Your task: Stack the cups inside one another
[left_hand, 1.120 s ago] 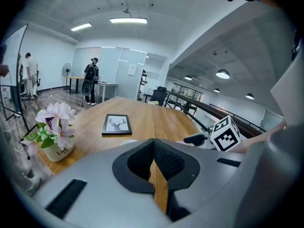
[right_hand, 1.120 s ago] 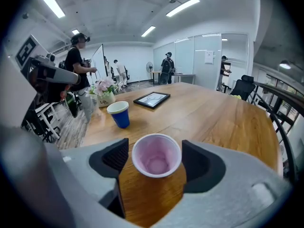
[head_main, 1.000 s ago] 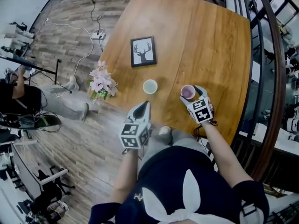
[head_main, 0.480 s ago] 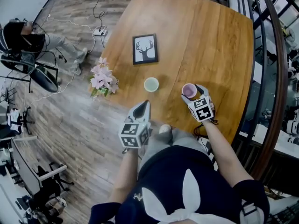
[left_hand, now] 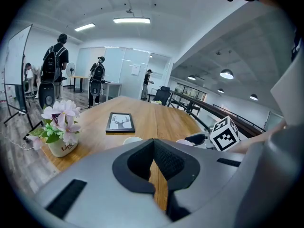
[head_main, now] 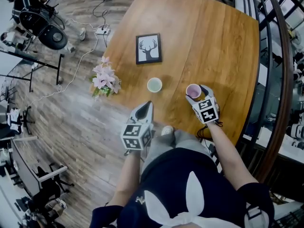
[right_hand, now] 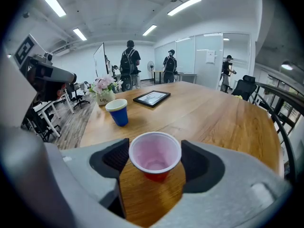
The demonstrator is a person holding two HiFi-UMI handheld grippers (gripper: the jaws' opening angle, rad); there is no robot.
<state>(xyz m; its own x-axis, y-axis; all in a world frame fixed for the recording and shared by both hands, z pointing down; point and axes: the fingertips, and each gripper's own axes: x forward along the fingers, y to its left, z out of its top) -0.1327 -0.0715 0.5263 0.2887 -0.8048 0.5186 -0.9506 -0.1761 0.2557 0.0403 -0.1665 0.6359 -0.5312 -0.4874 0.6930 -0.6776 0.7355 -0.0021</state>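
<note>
My right gripper (head_main: 195,92) still clasps the red cup (right_hand: 155,156) by its rim, lower right on the table (head_main: 213,42). The blue cup (right_hand: 117,112) stands unmoved at centre. My left gripper (head_main: 146,109) stays closed and empty, lower centre.

You are in an open-plan office. Ahead of the jaws: a glass-walled room (right_hand: 209,56), ceiling strip lights (left_hand: 131,20), a swivel chair (right_hand: 244,85) and people wearing backpacks (right_hand: 129,61). Far left of the jaws: a whiteboard (left_hand: 14,65). The desk (head_main: 209,42) is a large wooden conference type.
</note>
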